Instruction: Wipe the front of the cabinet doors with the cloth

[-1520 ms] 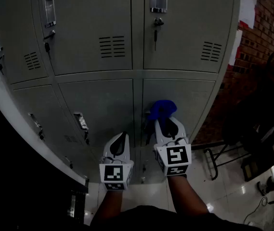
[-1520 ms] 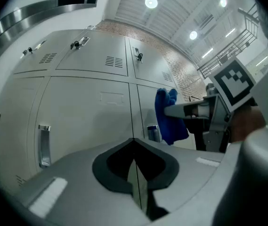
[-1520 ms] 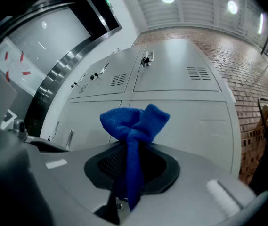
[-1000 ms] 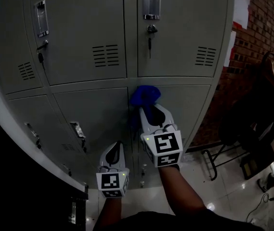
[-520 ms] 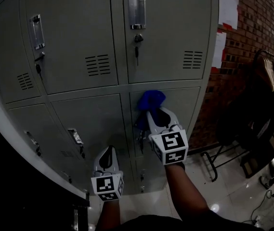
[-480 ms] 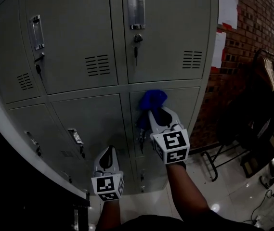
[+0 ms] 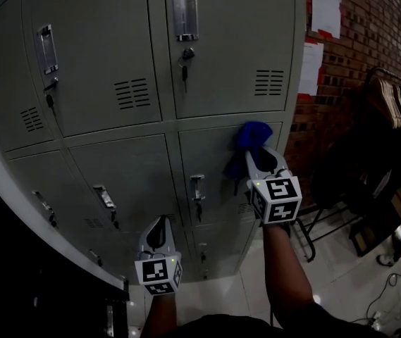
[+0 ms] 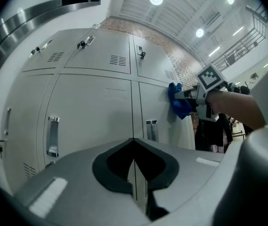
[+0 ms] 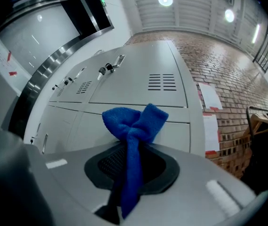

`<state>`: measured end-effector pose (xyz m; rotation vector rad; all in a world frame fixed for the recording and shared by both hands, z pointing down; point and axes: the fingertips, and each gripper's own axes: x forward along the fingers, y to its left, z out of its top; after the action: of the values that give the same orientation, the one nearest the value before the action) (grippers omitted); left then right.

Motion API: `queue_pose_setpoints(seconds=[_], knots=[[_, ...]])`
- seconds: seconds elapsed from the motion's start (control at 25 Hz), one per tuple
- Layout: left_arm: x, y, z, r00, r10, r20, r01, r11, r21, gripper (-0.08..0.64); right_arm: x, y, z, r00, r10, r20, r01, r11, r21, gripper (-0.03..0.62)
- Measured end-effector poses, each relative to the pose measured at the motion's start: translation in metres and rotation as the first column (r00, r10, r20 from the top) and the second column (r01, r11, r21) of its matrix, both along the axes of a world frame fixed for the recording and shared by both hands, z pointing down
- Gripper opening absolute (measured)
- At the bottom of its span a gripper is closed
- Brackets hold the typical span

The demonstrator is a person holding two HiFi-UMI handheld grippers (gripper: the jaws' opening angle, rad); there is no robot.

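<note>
Grey metal cabinet doors (image 7: 221,48) fill the head view, in two rows with handles and vents. My right gripper (image 7: 258,155) is shut on a blue cloth (image 7: 251,136), which is pressed on the upper right part of the lower right door (image 7: 214,160). In the right gripper view the blue cloth (image 9: 134,126) bunches out between the jaws against that door (image 9: 171,131). My left gripper (image 7: 159,232) hangs low in front of the bottom doors, shut with nothing in it. The left gripper view shows the blue cloth (image 8: 178,100) and right gripper (image 8: 193,94) at the door.
A brick wall (image 7: 355,55) with white papers (image 7: 325,7) stands right of the cabinet. A dark rack with hangers (image 7: 390,111) and a chair frame (image 7: 327,224) stand on the shiny floor at right. A door handle (image 7: 197,189) sits left of the cloth.
My right gripper has slid the cloth to the right across the lower right door, from near the door's left edge to its upper right part. The left gripper stays low.
</note>
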<state>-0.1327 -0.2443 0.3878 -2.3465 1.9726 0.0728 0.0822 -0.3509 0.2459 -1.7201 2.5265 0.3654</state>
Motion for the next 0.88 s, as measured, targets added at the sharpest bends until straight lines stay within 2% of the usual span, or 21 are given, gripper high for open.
queue_pose_setpoints(seconds=[0.32, 0.52, 0.72, 0.88], knots=[[0.013, 0.007, 0.007, 1.000, 0.007, 0.003, -0.007, 1.000, -0.013, 0.017, 0.055, -0.010, -0.007, 0.997, 0.073, 0.033, -0.073, 0.997, 0.003, 0.066], [0.018, 0.012, 0.012, 1.000, 0.009, 0.003, -0.009, 1.000, -0.023, 0.017, 0.076, -0.011, -0.009, 0.994, 0.105, 0.024, -0.105, 0.994, 0.003, 0.066], [0.016, 0.017, 0.012, 1.000, 0.007, 0.005, -0.007, 1.000, -0.022, 0.017, 0.058, 0.003, -0.013, 0.995, 0.095, 0.019, -0.095, 0.995, 0.023, 0.067], [0.008, 0.022, 0.012, 1.000, -0.001, 0.003, 0.001, 1.000, -0.021, 0.017, 0.006, 0.024, -0.005, 1.000, 0.007, 0.024, -0.008, 0.999, 0.035, 0.069]])
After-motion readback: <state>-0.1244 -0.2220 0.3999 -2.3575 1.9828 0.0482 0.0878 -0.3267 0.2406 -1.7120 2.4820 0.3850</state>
